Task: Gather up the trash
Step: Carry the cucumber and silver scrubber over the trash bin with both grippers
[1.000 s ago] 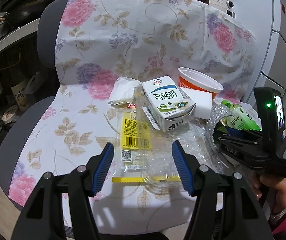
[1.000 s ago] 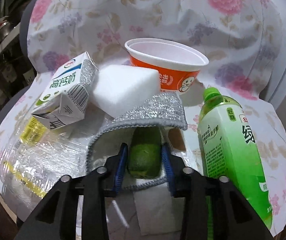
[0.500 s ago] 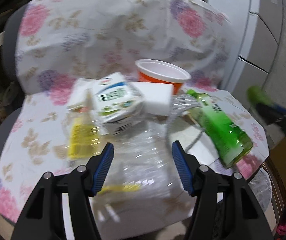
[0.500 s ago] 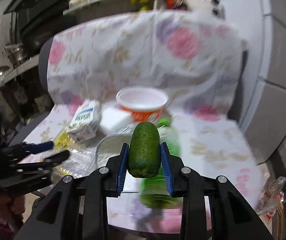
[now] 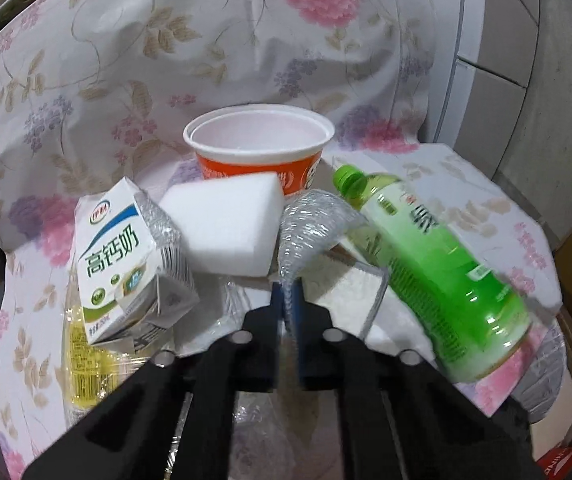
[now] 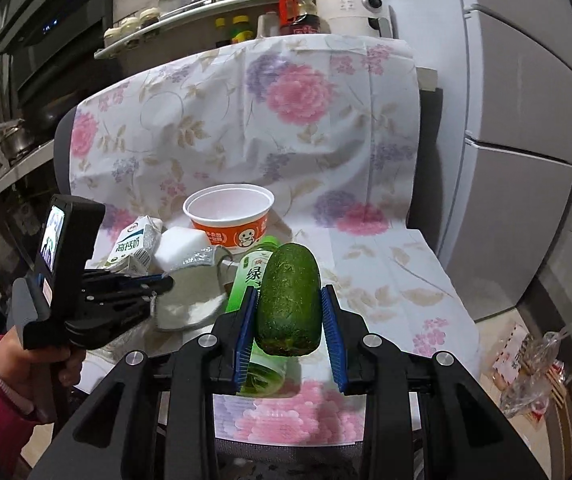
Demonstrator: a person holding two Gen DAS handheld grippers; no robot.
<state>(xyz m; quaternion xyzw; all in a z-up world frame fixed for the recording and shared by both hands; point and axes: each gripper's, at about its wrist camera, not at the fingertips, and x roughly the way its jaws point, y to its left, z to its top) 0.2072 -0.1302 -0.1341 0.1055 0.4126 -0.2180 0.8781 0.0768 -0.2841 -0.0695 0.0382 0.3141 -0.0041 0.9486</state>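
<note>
Dark green cucumber stub (image 6: pixel 288 300) (rough-skinned) upright between blue pads.

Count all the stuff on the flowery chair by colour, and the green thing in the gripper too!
Green: 2, the cucumber in the right gripper and the tea bottle.
White: 2, the sponge block and the milk carton.
Orange: 1, the paper bowl.
Silver: 1, the scouring cloth.
Yellow: 1, the plastic wrapper.
Total: 7.

1. Left black two-finger gripper with blue pads (image 5: pixel 288 300): bottom centre of its view, jaws pinched together on a silvery cloth edge.
2. Right black blue-padded gripper (image 6: pixel 289 320): lower centre, clamped on a dark green cucumber piece.
3. Left hand (image 6: pixel 35 364), red sleeve, lower left.
</note>
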